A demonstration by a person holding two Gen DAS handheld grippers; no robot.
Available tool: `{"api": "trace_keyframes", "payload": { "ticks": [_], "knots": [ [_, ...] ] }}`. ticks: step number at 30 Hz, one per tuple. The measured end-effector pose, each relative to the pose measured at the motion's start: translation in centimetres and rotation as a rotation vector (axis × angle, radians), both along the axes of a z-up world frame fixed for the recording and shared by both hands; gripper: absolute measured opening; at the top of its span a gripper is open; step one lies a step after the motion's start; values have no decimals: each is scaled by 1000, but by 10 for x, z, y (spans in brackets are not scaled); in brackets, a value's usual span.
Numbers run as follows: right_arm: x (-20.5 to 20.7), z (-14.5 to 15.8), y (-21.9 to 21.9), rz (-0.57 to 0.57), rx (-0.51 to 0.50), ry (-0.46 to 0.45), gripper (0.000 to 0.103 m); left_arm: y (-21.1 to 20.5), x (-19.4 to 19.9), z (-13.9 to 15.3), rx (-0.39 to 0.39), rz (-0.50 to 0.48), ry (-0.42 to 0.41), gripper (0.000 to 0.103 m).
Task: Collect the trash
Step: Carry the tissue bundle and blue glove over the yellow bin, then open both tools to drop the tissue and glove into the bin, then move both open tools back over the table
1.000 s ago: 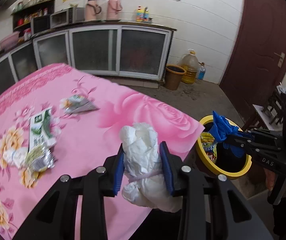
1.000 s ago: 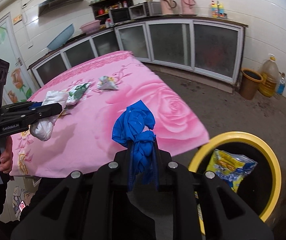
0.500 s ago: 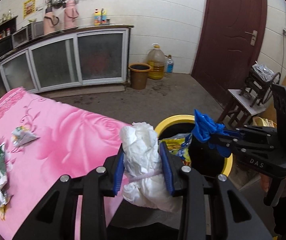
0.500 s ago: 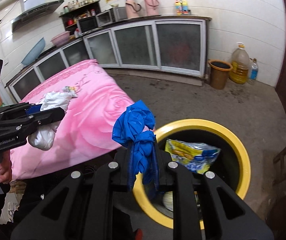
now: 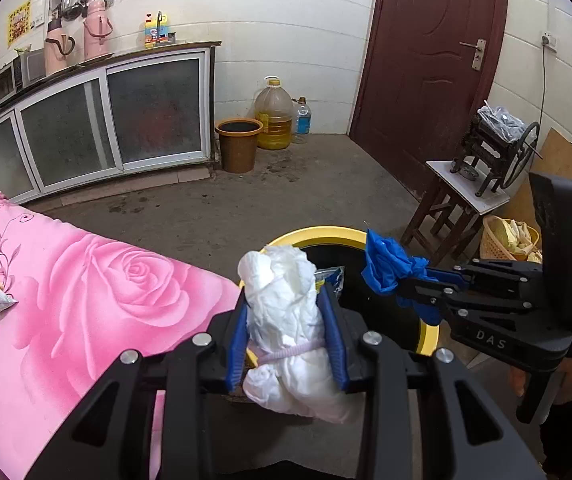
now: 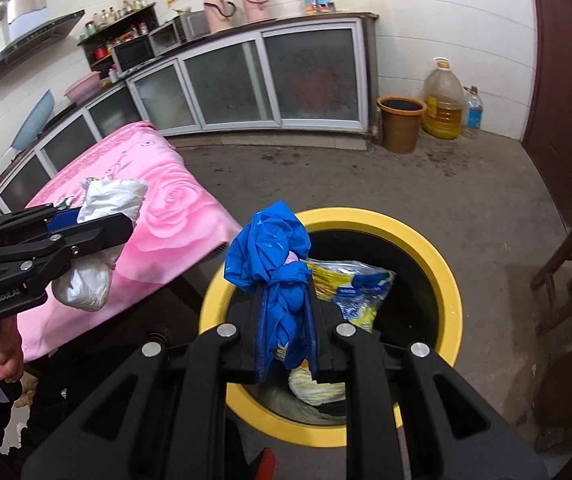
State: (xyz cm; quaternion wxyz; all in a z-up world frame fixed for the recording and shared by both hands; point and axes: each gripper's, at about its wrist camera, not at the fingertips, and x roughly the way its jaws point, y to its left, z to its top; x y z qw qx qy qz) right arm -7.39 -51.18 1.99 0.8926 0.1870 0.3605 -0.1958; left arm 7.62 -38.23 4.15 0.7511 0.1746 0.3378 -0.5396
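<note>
Evidently crinkled plastic bags (image 5: 286, 304) — knotted.

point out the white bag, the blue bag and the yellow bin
white bag (image 5: 286, 312), left wrist view, crumpled middle
blue bag (image 6: 274, 248), right wrist view, upper bunch
yellow bin (image 6: 389, 222), right wrist view, far rim

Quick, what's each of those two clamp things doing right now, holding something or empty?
Left gripper: closed on the white tied bag.
Right gripper: closed on the blue crumpled bag, above the yellow-rimmed bin.
</note>
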Motion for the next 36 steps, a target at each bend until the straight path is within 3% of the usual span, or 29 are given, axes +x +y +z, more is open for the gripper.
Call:
{"api": "trace_keyframes", "payload": {
  "ticks": [5, 12, 13, 15, 17, 20, 22, 29, 36],
  "knots": [
    [-5, -13, -9, -29, 24, 29, 15, -14, -9, -8, 15, -10, -37, 32],
    [-9, -30, -23, -71, 58, 71, 15, -36, -14, -22, 35, -36, -14, 32],
    [-8, -31, -24, -79, 58, 78, 16, -38, -15, -24, 38, -36, -16, 35],
    [-8, -35, -27, -98, 74, 90, 17, -42, -13, -27, 40, -34, -9, 52],
    [-9, -38, -33, -113, 98, 97, 20, -43, -12, -27, 28, -19, -12, 78],
    [-11, -39, -37, -136, 102, 109, 31, -44, -8, -27, 13, -4, -4, 84],
    [-11, -39, -39, -145, 101, 106, 49, -44, -4, -27, 11, 18, -3, 90],
    [-17, -35, -38, -178, 83, 107, 51, -26, 7, -18, -35, 79, -10, 94],
    [-12, -16, -27, -168, 47, 76, 51, 19, 14, 13, -120, 122, -53, 94]
  ]
}}
